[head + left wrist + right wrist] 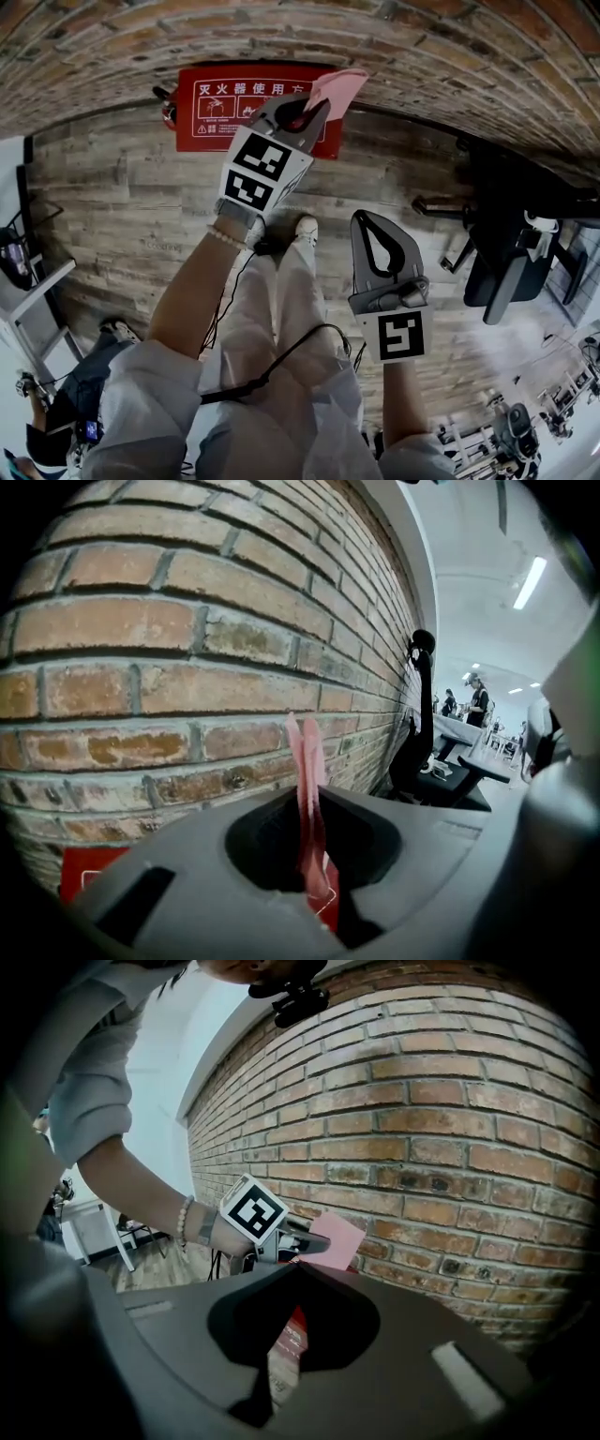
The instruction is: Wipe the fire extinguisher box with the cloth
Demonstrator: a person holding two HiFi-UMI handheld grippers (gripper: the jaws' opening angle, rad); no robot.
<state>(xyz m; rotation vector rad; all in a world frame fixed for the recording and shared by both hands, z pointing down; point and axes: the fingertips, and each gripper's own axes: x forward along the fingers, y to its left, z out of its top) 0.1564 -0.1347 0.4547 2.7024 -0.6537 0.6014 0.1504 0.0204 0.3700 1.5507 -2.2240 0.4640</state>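
The red fire extinguisher box (220,112) stands against the foot of the brick wall, with white print on its face. My left gripper (311,105) is over the box's right end, shut on a pink cloth (339,86) that sticks out past its tips towards the wall. In the left gripper view the cloth (305,752) stands edge-on between the shut jaws, and a corner of the box (89,874) shows low on the left. My right gripper (362,219) hangs back over the wooden floor, shut and empty. From its view I see the left gripper (302,1241), the cloth (339,1237) and part of the box (294,1327).
The brick wall (422,56) runs across the far side. A black office chair (511,258) stands to the right of the box. A white shelf (28,300) and another person's legs (89,375) are at the left. A black cable (281,361) hangs by my legs.
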